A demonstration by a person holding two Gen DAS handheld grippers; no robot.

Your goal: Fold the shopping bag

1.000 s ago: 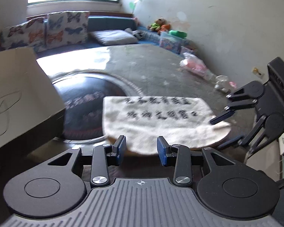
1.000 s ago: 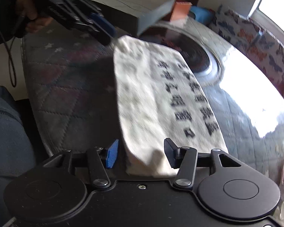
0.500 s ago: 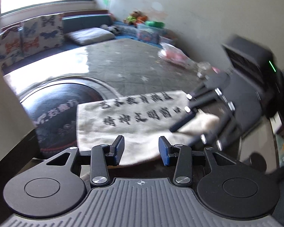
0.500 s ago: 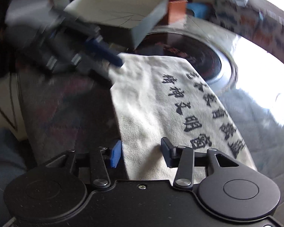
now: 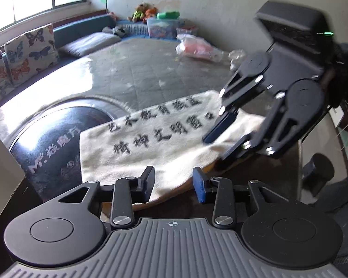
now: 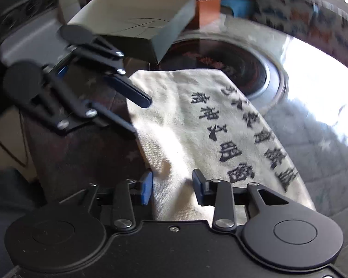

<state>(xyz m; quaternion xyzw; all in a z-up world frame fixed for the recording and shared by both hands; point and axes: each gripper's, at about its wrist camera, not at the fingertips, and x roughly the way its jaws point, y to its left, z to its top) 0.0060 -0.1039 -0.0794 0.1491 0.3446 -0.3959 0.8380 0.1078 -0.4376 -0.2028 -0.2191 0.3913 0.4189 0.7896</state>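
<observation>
Shopping bag point(image 5: 155, 143): cream canvas, two rows of dark printed characters, folded into a long strip, lying flat, one end overlapping the round black disc point(image 5: 58, 139).

The table point(image 5: 150, 74) beyond the bag point(image 5: 155, 153) lies bare up to a pink packet point(image 5: 197, 48) at the far edge. On the left a box point(image 6: 136, 20) stands close by the bag's corner, crowding the left gripper point(image 6: 139, 113); the near edge is free
</observation>
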